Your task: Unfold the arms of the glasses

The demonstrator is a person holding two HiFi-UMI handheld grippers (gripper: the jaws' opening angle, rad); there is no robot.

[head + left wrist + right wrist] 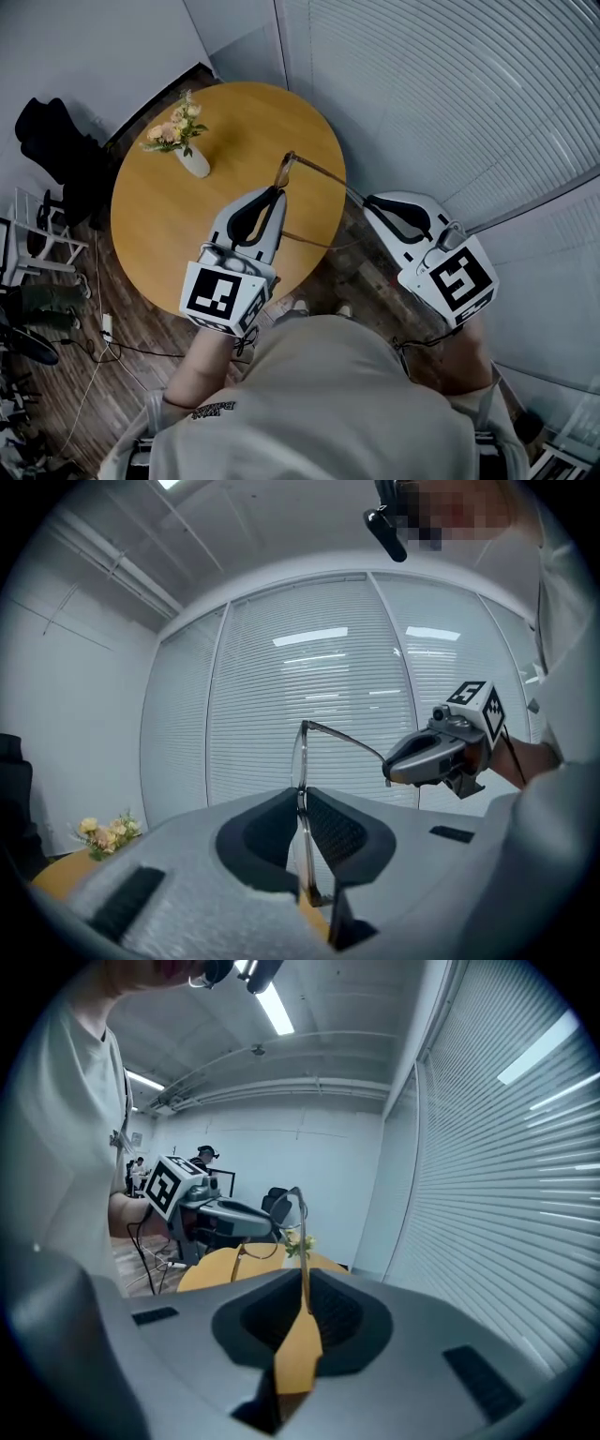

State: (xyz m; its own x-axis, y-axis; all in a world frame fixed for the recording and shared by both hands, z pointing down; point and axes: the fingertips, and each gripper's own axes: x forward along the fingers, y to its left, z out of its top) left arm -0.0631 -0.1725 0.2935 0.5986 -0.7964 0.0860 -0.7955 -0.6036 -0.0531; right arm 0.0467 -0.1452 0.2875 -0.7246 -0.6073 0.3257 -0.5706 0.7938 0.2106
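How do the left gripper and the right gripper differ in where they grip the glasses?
The left gripper clamps the glasses by the front frame; the right gripper pinches one arm near its end. The left gripper is over the round table; the right gripper is past its edge, over the wood floor. Both are shut on the same pair, held in the air.
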